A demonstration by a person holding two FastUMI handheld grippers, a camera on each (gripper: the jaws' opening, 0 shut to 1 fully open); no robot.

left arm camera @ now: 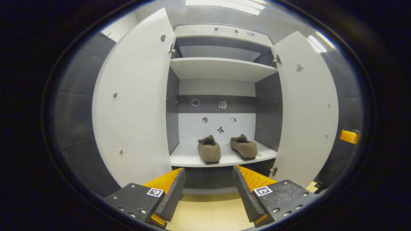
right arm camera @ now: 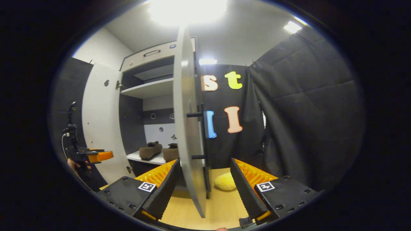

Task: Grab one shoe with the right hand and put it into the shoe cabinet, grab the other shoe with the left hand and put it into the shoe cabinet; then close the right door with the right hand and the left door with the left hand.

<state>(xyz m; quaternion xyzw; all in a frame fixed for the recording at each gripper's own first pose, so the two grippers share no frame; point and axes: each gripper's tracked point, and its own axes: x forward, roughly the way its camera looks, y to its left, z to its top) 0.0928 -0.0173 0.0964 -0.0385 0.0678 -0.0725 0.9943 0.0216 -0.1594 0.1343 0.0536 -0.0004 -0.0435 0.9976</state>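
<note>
Left gripper view, left to right. The left door, a smooth pale flat panel, stands swung wide open. The shoe cabinet is boxy, with dark side walls, pale shelves and a drawer front with a slim bar handle at the top. On its lower shelf rest two brown, fuzzy, rounded slippers, heels toward the camera: the left shoe and the right shoe, near each other but apart. The right door also stands open. The left gripper, fingers spread wide with ribbed inner pads, holds nothing and sits in front of the cabinet, below the shelf.

Right gripper view, left to right. The other gripper appears small at the far left, a hand partly visible beneath it. Both shoes lie on the shelf, the nearer one partly hidden by the right door's edge. That door, seen edge-on, carries a dark bar handle. The right gripper is spread, its fingers either side of the door's edge; contact cannot be judged. A soft yellow object lies on the wooden floor.
</note>
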